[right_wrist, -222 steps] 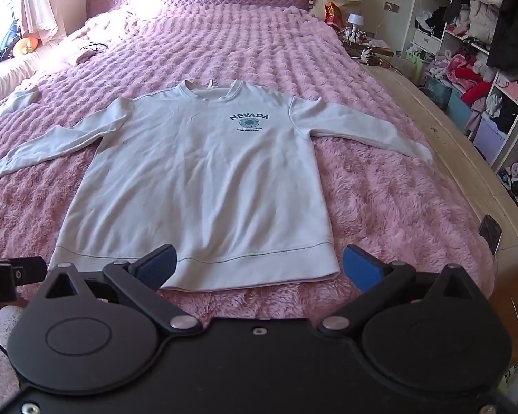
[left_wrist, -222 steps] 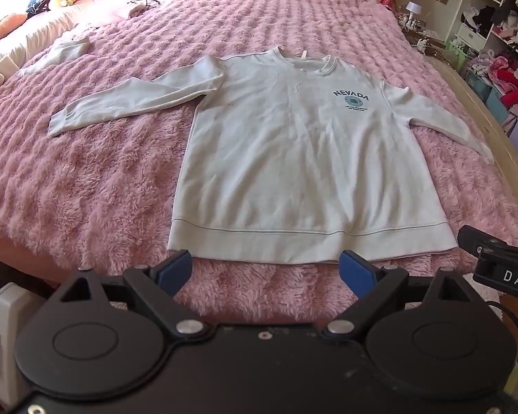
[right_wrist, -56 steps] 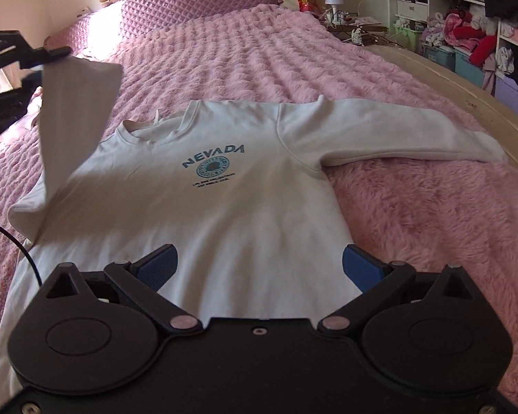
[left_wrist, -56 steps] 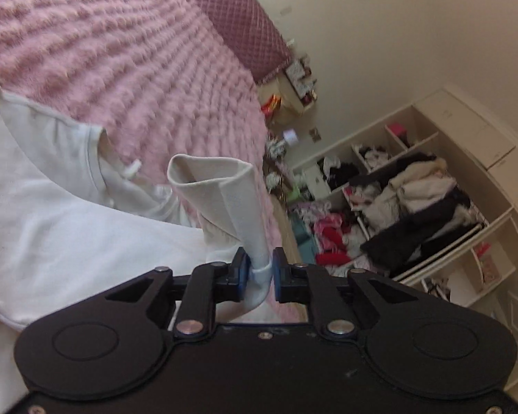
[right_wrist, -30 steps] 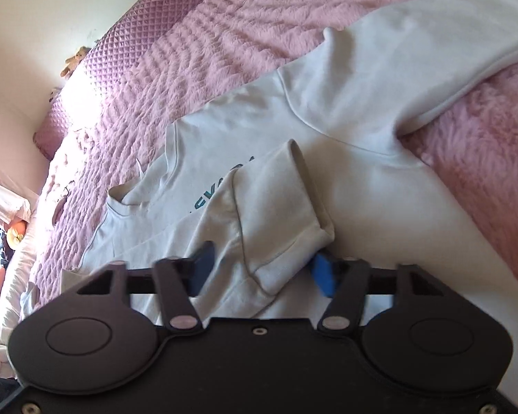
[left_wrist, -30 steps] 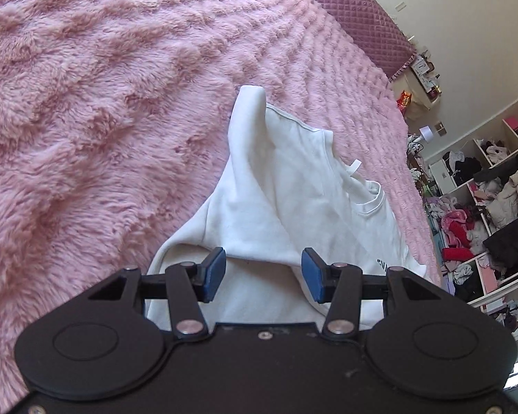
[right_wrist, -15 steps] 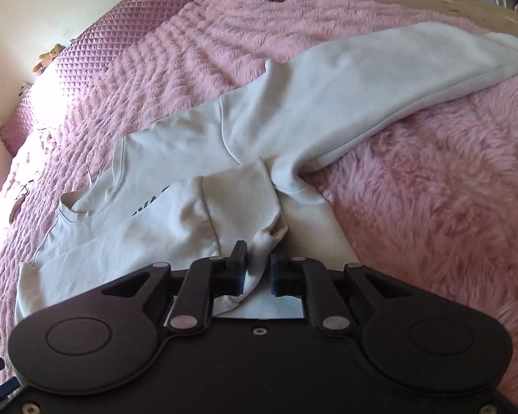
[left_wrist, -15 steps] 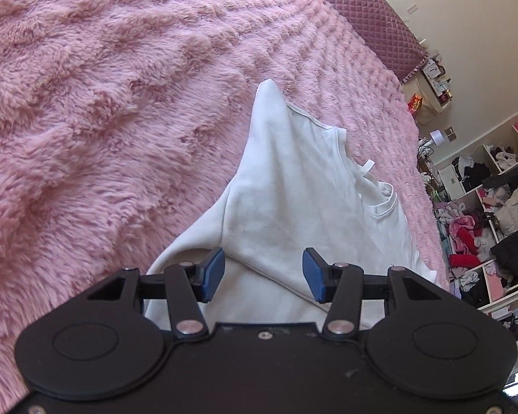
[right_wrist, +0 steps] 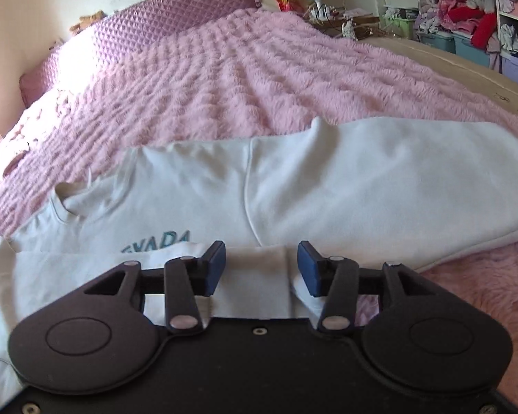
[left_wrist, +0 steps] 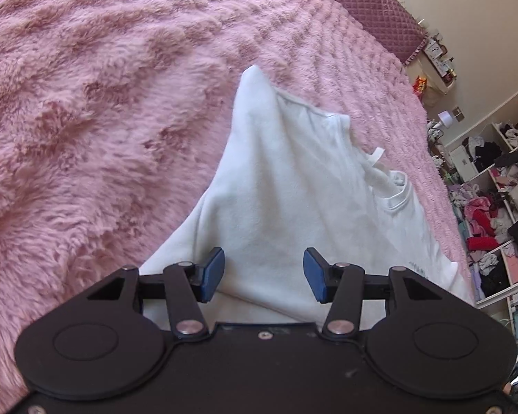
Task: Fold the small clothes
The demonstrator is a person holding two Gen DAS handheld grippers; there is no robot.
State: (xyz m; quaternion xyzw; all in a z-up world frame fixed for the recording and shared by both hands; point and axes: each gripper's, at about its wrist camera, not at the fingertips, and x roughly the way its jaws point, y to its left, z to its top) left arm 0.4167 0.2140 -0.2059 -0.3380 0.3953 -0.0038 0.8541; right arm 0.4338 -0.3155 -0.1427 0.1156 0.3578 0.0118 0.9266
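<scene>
White sweatshirt [right_wrist: 328, 186] with teal chest lettering spread on the pink fluffy bed [right_wrist: 259, 79], one sleeve folded across the chest, other stretched toward the bed's side edge; left hand-held gripper [left_wrist: 263, 274] half open, gripping nothing; right hand-held gripper [right_wrist: 260, 268] opening over folded cuff.

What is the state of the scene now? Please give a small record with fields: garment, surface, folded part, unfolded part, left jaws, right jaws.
garment: white sweatshirt with blue print
surface: pink fluffy bedspread
folded part: one sleeve laid across the chest, covering part of the print
unfolded part: other sleeve lies stretched out sideways
left jaws: left gripper open, holding nothing
right jaws: right gripper opening over the folded sleeve's cuff, pads not pressing it
</scene>
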